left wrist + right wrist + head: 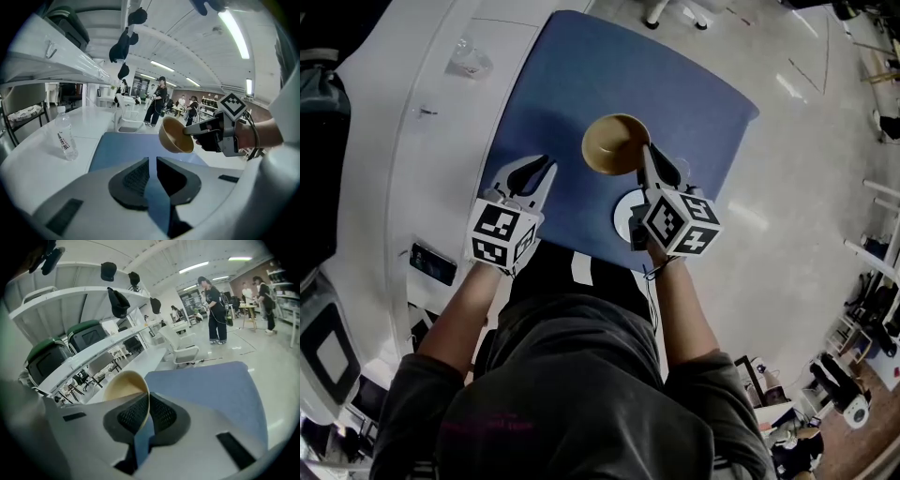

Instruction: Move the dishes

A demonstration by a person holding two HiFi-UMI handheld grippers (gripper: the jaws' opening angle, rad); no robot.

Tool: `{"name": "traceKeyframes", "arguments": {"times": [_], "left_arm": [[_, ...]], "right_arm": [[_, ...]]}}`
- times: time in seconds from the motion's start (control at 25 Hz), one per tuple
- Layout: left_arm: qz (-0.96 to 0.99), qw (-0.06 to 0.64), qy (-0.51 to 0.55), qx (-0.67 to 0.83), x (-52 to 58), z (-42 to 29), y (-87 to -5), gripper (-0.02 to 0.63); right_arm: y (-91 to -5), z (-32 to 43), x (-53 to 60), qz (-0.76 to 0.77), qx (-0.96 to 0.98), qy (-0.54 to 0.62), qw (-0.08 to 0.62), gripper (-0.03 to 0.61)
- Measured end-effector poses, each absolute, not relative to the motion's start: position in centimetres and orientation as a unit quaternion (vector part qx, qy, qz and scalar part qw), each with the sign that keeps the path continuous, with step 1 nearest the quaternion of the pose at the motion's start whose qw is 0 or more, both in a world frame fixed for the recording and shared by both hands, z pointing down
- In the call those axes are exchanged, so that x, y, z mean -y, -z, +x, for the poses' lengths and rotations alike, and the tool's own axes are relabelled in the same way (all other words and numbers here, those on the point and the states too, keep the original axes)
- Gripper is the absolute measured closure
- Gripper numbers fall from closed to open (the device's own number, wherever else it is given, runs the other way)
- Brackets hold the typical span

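A tan bowl (609,145) hangs tilted above the blue mat (609,66), with my right gripper (647,152) shut on its near rim. The right gripper view shows the rim pinched between the pads (159,413), with the bowl (123,385) to their left. A white plate (624,212) lies on the mat's near edge, partly hidden under the right gripper. My left gripper (547,165) hovers over the mat's near left part, its jaws a narrow gap apart and holding nothing. From the left gripper (152,164) I see the bowl (174,136) held up at the right.
A clear water bottle (469,58) stands on the white counter (412,159) left of the mat; the bottle (64,139) also shows in the left gripper view. A dark flat device (431,264) lies at the counter's near edge. People and a chair (180,350) are far beyond the table.
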State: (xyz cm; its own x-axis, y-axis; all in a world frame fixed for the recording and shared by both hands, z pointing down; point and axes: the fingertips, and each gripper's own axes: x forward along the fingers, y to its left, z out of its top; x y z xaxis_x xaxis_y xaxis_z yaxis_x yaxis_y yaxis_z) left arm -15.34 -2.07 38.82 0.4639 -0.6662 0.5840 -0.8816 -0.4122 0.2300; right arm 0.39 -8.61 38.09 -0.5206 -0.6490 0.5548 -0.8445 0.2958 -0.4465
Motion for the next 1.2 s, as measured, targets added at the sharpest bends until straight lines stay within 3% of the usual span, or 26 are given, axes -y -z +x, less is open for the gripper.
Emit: {"name": "traceKeyframes", "arguments": {"times": [0.72, 1.2], "left_arm": [[0.864, 0.237, -0.247, 0.368, 0.0, -2.3, -39.8, 0.565], [0.873, 0.243, -0.291, 0.306, -2.2, 1.7, -43.9, 0.568]], "right_arm": [[-39.6, 13.9, -1.4, 0.539, 0.737, -0.39, 0.121, 0.564], [-45.9, 17.0, -6.8, 0.565, 0.686, -0.441, 0.125, 0.565]]}}
